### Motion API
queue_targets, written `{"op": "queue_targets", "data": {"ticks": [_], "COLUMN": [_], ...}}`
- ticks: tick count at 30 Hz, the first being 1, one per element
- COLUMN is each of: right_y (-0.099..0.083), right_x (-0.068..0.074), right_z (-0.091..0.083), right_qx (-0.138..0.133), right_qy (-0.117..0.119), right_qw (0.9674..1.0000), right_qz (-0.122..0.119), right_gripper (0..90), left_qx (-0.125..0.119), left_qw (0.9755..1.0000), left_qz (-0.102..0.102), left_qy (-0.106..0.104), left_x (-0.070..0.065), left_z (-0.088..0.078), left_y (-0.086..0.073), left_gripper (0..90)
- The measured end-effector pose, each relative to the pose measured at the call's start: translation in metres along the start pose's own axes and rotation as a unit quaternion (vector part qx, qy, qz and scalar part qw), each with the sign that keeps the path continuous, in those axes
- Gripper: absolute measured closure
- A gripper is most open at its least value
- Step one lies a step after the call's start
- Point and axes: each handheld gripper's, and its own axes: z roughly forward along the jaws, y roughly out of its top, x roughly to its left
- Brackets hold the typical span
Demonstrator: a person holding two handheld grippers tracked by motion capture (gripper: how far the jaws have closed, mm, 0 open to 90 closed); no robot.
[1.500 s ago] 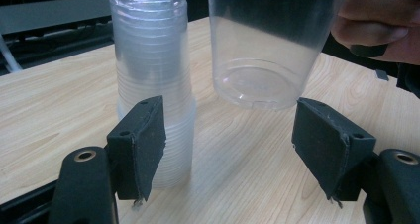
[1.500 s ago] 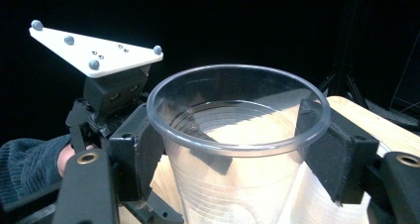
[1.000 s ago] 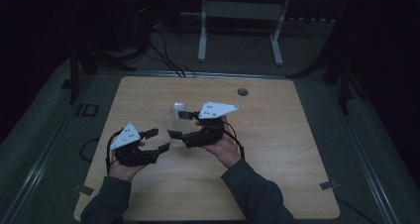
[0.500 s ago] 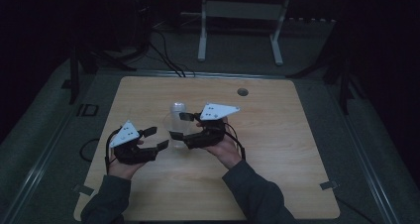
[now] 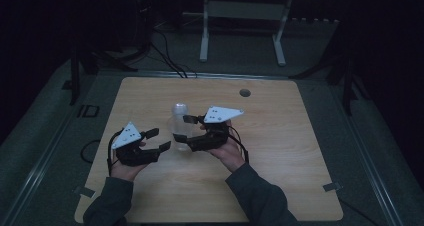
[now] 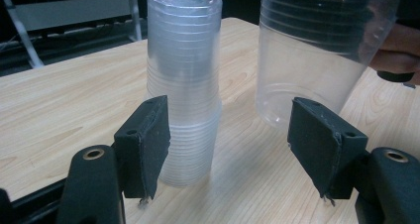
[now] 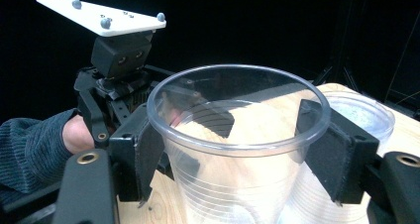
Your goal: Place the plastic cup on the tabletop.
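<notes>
Gripping a single clear plastic cup [image 7: 233, 149] just under its rim, the right claw [image 5: 186, 133] is clenched on it, one black pad on each side. It holds the cup upright and lifted a little off the pale wooden tabletop [image 5: 280, 151], seemingly to keep it apart from the others. This cup is empty.

Left of it, the left claw [image 5: 159, 139] is released: its jaws have just been closing, yet nothing is pressed between them. It points at the lower part of a stack of nested clear plastic cups [image 6: 184, 85], probably ready to steady that stack. In the left claw's view the stack stands upright on the tabletop, beyond the left pad, with the lifted cup [image 6: 317, 50] just right of it. The stack holds only other cups.

Farther out, a small round hole [image 5: 244, 92] marks the tabletop's far side.
</notes>
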Motion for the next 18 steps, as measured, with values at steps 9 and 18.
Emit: {"op": "queue_targets", "data": {"ticks": [9,18], "right_y": [-0.010,-0.016], "right_x": [0.002,0.004], "right_z": [0.004,0.006], "right_qx": [0.007,0.005], "right_qy": [0.005,0.007], "right_qw": [0.9999,0.9999], "right_qz": [0.006,0.006], "right_gripper": [28.4,28.5], "left_qx": [-0.002,-0.007], "left_qw": [1.0000,0.9999], "left_qz": [-0.001,-0.004], "left_qy": [0.002,0.007], "left_x": [0.001,0.003], "left_z": [-0.002,-0.005], "left_y": [0.000,-0.001], "left_gripper": [33.6,34.1]}}
